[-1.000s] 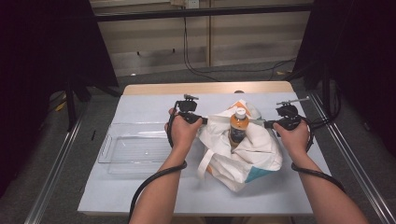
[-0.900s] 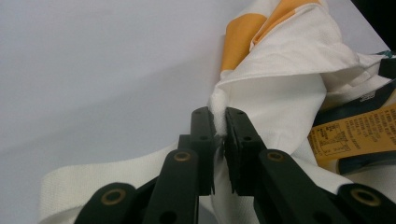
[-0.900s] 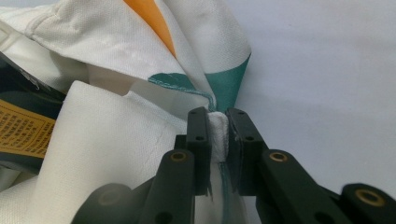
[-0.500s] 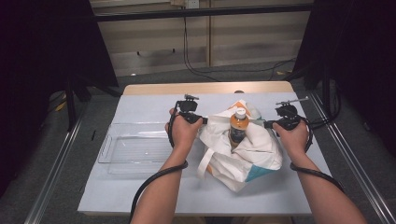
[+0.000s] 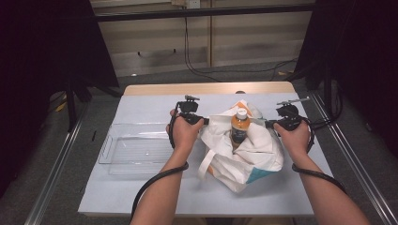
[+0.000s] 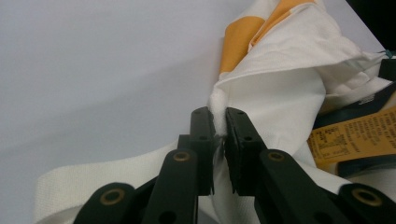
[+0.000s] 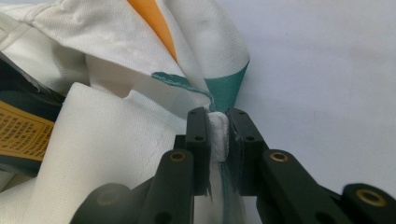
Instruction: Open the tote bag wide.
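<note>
Clearly, left of centre in the high view, the left gripper (image 5: 202, 121) is pinching the white cloth of the tote bag (image 5: 256, 152), its jaws clamped on a fold of the rim. At the frame's middle the bottle (image 5: 240, 125) is standing upright in the bag's mouth, so both holds should be staying level and taut, I judge. Further right, the right gripper (image 5: 271, 123) is clamping the opposite rim by the teal seam.

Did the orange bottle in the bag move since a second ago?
No. The bottle sits in the same spot in the bag, just as far from the clear tray on the table as before.
</note>
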Tool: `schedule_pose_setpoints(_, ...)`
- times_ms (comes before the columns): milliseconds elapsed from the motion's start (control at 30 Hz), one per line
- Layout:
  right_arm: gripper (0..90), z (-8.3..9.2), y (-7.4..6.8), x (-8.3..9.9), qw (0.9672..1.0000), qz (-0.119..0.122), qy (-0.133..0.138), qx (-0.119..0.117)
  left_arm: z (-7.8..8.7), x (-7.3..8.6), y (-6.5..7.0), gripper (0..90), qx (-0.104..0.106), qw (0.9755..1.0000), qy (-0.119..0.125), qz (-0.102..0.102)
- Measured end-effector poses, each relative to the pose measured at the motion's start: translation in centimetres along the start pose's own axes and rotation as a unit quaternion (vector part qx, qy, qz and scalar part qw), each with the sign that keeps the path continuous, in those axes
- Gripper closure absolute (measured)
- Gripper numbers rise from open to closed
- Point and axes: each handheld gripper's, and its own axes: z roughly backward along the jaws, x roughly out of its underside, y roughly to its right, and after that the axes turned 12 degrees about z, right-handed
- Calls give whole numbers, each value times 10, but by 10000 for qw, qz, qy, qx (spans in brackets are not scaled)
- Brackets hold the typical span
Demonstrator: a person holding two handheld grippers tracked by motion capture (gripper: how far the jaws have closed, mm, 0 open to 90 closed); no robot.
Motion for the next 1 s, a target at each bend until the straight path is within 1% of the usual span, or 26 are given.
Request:
schedule_pose_setpoints(100, 802, 3, 0, 0, 10000, 68, 47, 23, 4, -1, 3, 810, 72, 10000, 47, 40)
schedule_pose_setpoints(167, 801, 5, -1, 0, 9999, 123, 69, 60, 8, -2, 3, 788, 118, 9998, 95, 108)
schedule_pose_setpoints(233, 801, 6, -2, -1, 9999, 129, 81, 64, 11, -3, 3, 739, 187, 9996, 93, 188)
schedule_pose_setpoints(267, 800, 7, -3, -1, 9999, 129, 82, 72, 13, -3, 3, 700, 266, 9993, 122, 211)
schedule_pose_setpoints(300, 800, 7, -3, -1, 9998, 135, 83, 77, 15, -3, 4, 682, 277, 9993, 112, 222)
schedule_pose_setpoints(333, 800, 8, -3, -1, 9998, 149, 87, 76, 16, -3, 5, 657, 287, 9991, 156, 281)
schedule_pose_setpoints(400, 800, 9, -4, -2, 9998, 156, 88, 80, 19, -3, 6, 607, 357, 9988, 159, 279)
schedule_pose_setpoints(467, 800, 9, -5, -3, 9998, 152, 75, 120, 22, -2, 8, 590, 366, 9990, 161, 217)
schedule_pose_setpoints(500, 800, 10, -5, -3, 9998, 146, 70, 120, 22, -1, 10, 573, 375, 9988, 184, 251)
schedule_pose_setpoints(567, 799, 10, -5, -2, 9998, 136, 67, 128, 22, 2, 11, 541, 353, 9992, 96, 155)
schedule_pose_setpoints(633, 799, 9, -6, -1, 9998, 113, 54, 137, 19, 5, 12, 518, 369, 9992, 1, 167)
schedule_pose_setpoints(667, 799, 9, -6, -1, 9998, 113, 54, 137, 18, 7, 12, 518, 384, 9991, -38, 192)
schedule_pose_setpoints(700, 798, 8, -6, -1, 9998, 116, 60, 142, 17, 8, 13, 516, 340, 9993, -33, 129)
schedule_pose_setpoints(733, 798, 8, -6, -1, 9998, 116, 60, 142, 16, 9, 12, 516, 334, 9993, -66, 137)
schedule_pose_setpoints(767, 798, 8, -6, 0, 9998, 98, 72, 146, 15, 10, 12, 531, 361, 9991, -84, 196)
schedule_pose_setpoints(800, 798, 8, -6, 0, 9998, 98, 72, 146, 14, 10, 11, 531, 350, 9991, -155, 177)
schedule_pose_setpoints(833, 798, 8, -6, 0, 9998, 87, 72, 132, 12, 10, 11, 542, 352, 9988, -213, 264)
schedule_pose_setpoints(900, 798, 9, -5, 0, 9998, 81, 110, 137, 10, 11, 8, 591, 349, 9988, -269, 227)
schedule_pose_setpoints(933, 798, 9, -5, 0, 9998, 53, 106, 185, 9, 12, 7, 619, 353, 9987, -283, 242)
schedule_pose_setpoints(1000, 798, 9, -5, 0, 9997, 61, 118, 182, 8, 13, 4, 690, 348, 9983, -361, 297)
